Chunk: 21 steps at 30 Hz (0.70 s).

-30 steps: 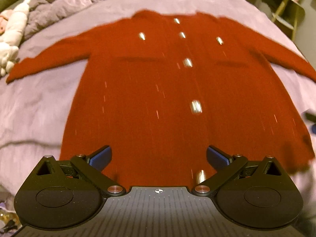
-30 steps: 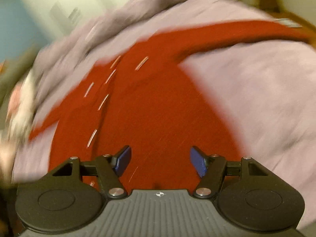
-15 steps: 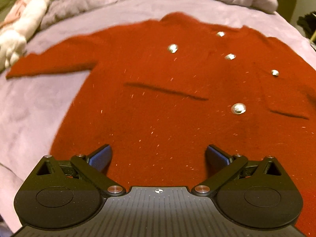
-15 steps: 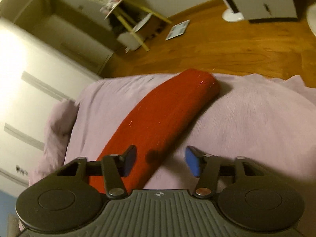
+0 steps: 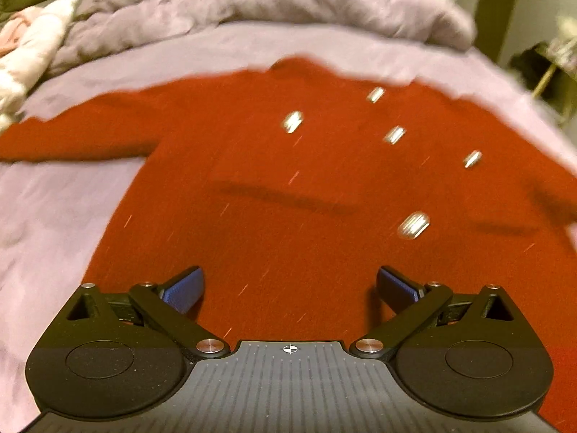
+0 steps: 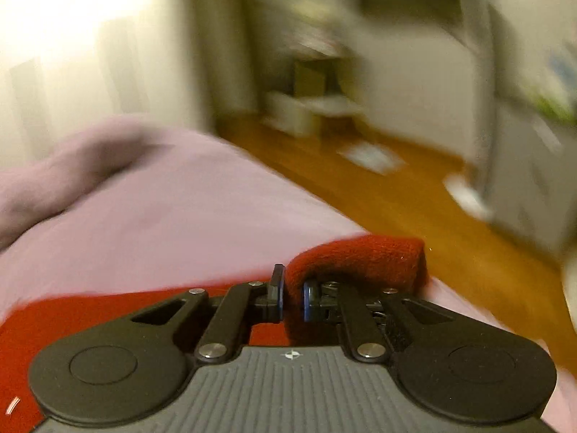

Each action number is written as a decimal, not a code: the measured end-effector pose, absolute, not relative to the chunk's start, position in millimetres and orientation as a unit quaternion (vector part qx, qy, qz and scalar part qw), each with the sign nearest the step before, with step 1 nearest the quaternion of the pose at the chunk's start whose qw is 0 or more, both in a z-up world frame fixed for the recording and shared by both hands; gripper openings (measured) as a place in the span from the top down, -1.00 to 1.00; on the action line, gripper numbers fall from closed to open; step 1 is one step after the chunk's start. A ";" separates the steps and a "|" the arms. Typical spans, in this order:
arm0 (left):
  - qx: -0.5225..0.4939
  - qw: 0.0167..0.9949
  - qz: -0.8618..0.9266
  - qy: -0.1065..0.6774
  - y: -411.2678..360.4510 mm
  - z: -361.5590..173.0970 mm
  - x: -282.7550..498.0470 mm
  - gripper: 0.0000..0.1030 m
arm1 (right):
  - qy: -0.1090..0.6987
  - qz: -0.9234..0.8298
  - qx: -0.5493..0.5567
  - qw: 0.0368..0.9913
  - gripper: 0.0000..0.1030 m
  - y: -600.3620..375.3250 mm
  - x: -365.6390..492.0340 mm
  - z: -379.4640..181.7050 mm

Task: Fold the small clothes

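A red coat [image 5: 288, 198] with silver buttons [image 5: 413, 225] lies spread flat, front up, on a lilac bed sheet [image 5: 54, 216]. My left gripper [image 5: 288, 281] hovers over the coat's lower left part, open, with nothing between its blue pads. One sleeve [image 5: 72, 137] stretches out to the left. In the right wrist view, my right gripper [image 6: 293, 290] is closing its jaws on the cuff end of the other sleeve [image 6: 360, 256]. The red cloth sits pinched between the pads and curls over the right finger near the bed's edge.
A bunched lilac duvet [image 5: 252, 0] lies along the head of the bed, and a pale soft toy [image 5: 21, 57] sits at the far left. Past the bed's edge are a wooden floor [image 6: 396, 195], a paper [image 6: 371, 155] and a low stand [image 6: 310, 108].
My right gripper swung off the coat's body out along the sleeve to its cuff and closed on it. My left gripper shifted toward the coat's left side, then held.
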<state>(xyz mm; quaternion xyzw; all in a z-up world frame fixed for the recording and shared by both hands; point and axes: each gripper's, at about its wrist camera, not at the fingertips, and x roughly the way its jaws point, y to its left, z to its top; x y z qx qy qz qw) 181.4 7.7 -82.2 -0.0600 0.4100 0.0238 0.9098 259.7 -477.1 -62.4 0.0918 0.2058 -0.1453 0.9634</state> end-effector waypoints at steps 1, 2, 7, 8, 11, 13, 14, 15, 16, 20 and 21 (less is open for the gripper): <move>-0.069 0.913 0.010 0.402 6.9 -75.9 184.8 -1.00 | 0.192 -0.080 0.052 0.977 0.83 -437.5 258.2 -50.1; -0.084 0.916 -0.008 0.391 6.4 -67.4 191.0 -1.00 | 0.182 -0.029 0.023 0.982 0.83 -405.4 255.8 -42.8; -0.186 0.903 -0.108 0.372 0.1 -37.7 235.4 -1.00 | 0.232 0.162 0.005 0.959 0.24 -302.0 255.6 -38.6; -0.208 0.892 -0.130 0.379 -1.9 -37.1 248.5 -1.00 | 0.237 0.165 0.020 0.957 0.24 -298.2 252.4 -42.2; -0.232 0.869 -0.164 0.404 -10.4 -46.6 280.6 -0.98 | 0.269 0.131 0.090 0.950 0.24 -317.6 239.3 -62.4; -0.230 0.860 -0.170 0.422 -15.9 -60.0 299.0 -0.79 | 0.297 0.112 0.140 0.938 0.24 -338.4 225.2 -82.7; -0.234 0.854 -0.168 0.434 -17.7 -68.5 308.5 -0.59 | 0.306 0.104 0.153 0.934 0.24 -342.5 214.8 -94.8; -0.242 0.843 -0.167 0.450 -18.7 -77.7 318.0 -0.53 | 0.319 0.096 0.161 0.929 0.24 -350.2 204.5 -105.3; -0.255 0.832 -0.165 0.463 -18.8 -86.8 326.1 -0.51 | 0.329 0.086 0.165 0.926 0.24 -359.8 196.4 -118.4; -0.285 0.812 -0.165 0.482 -19.7 -105.6 345.9 -0.38 | 0.351 0.064 0.202 0.912 0.24 -375.3 173.1 -143.4; -0.287 0.811 -0.163 0.484 -21.7 -108.9 351.0 -0.37 | 0.352 0.064 0.211 0.910 0.24 -377.9 171.4 -146.7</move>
